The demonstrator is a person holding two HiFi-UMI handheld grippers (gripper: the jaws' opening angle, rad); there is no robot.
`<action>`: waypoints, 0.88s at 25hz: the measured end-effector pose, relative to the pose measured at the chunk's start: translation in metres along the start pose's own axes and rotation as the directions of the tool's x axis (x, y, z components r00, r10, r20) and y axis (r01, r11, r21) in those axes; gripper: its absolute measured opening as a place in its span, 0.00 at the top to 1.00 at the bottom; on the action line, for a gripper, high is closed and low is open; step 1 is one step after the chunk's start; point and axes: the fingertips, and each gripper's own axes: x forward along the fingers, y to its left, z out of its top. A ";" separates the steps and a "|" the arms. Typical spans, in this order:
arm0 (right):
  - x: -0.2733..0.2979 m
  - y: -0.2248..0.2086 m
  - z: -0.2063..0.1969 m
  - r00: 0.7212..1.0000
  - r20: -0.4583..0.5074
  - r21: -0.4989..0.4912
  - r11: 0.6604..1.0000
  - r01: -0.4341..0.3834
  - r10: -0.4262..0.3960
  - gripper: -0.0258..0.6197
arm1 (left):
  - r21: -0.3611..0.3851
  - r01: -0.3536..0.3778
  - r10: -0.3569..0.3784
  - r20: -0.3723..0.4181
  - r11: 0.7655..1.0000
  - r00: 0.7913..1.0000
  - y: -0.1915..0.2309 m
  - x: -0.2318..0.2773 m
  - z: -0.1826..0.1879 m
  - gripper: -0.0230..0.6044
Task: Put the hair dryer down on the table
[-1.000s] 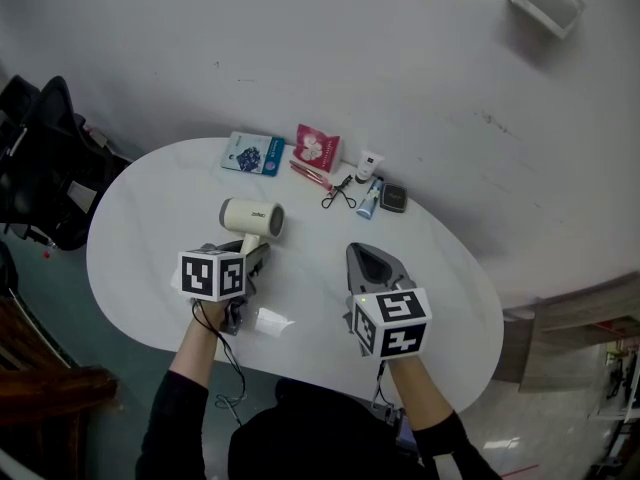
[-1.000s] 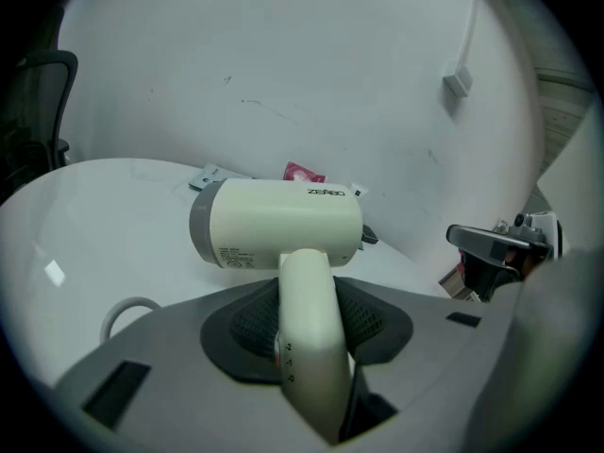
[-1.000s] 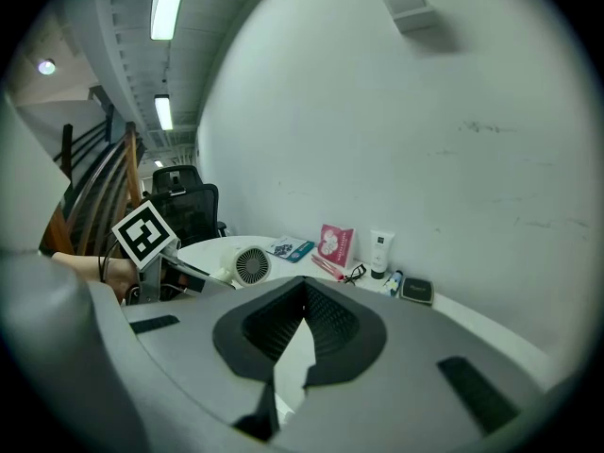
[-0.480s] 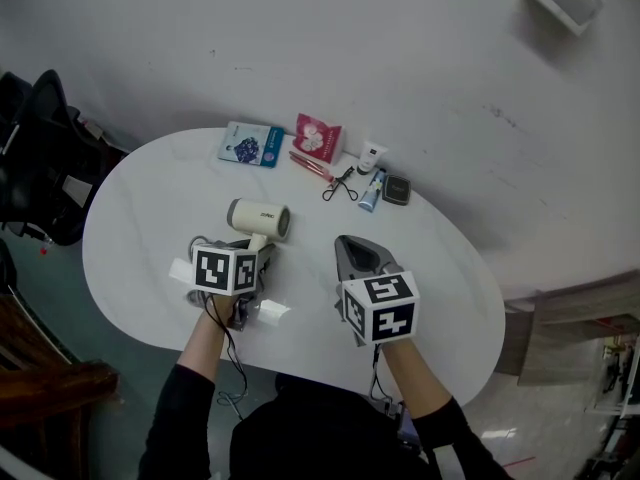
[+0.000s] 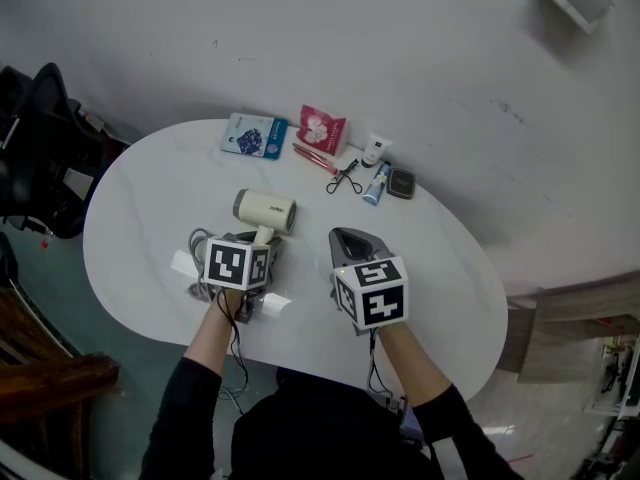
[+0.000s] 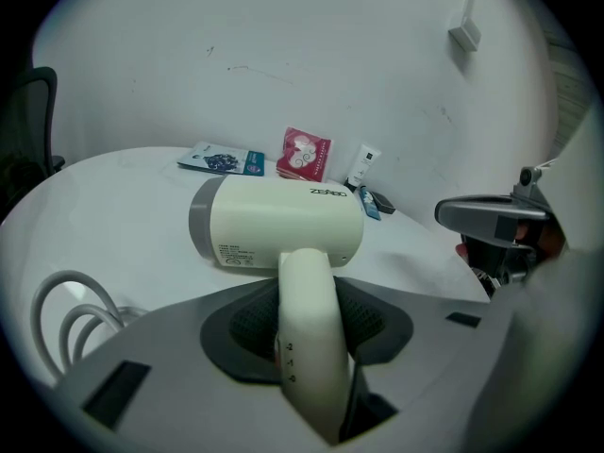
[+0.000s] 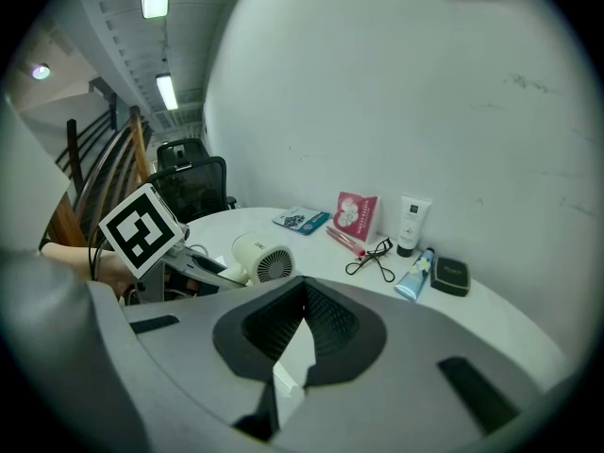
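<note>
Not done yet: the left gripper [image 5: 258,246] is clamped on the handle of the cream plastic hair dryer [image 5: 265,211], low over the white oval table [image 5: 150,188] near its front edge, so setting down and letting go remain; the right gripper [image 5: 345,238] is closed, empty.

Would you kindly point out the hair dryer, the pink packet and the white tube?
hair dryer [image 6: 283,220]: left gripper view, barrel side.
pink packet [image 5: 320,130]: head view, front face.
white tube [image 7: 414,218]: right gripper view, its body.
</note>
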 end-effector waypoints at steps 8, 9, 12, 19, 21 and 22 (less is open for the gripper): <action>0.013 0.003 -0.009 0.998 -0.046 0.038 0.999 -0.038 0.040 0.96 | 0.026 -0.021 0.021 -0.016 0.999 1.000 -0.002 0.006 -0.003 0.71; 0.014 0.004 -0.010 0.998 -0.050 0.040 0.998 -0.039 0.041 0.96 | 0.037 -0.027 0.028 -0.016 0.999 0.999 -0.001 0.007 -0.003 0.71; 0.015 0.003 -0.011 0.998 -0.056 0.038 0.998 -0.040 0.042 0.96 | 0.049 -0.038 0.039 -0.020 0.998 0.999 -0.002 0.008 -0.003 0.71; 0.017 0.002 -0.012 0.997 -0.059 0.028 0.999 -0.039 0.041 0.96 | 0.060 -0.055 0.056 -0.024 0.997 0.998 -0.002 0.008 -0.002 0.71; 0.018 0.002 -0.012 0.997 -0.060 0.027 0.999 -0.040 0.042 0.96 | 0.070 -0.060 0.062 -0.020 0.996 0.998 -0.002 0.008 -0.003 0.71; 0.018 0.002 -0.012 0.997 -0.061 0.027 0.999 -0.040 0.042 0.96 | 0.073 -0.063 0.064 -0.018 0.995 0.998 -0.002 0.009 -0.003 0.71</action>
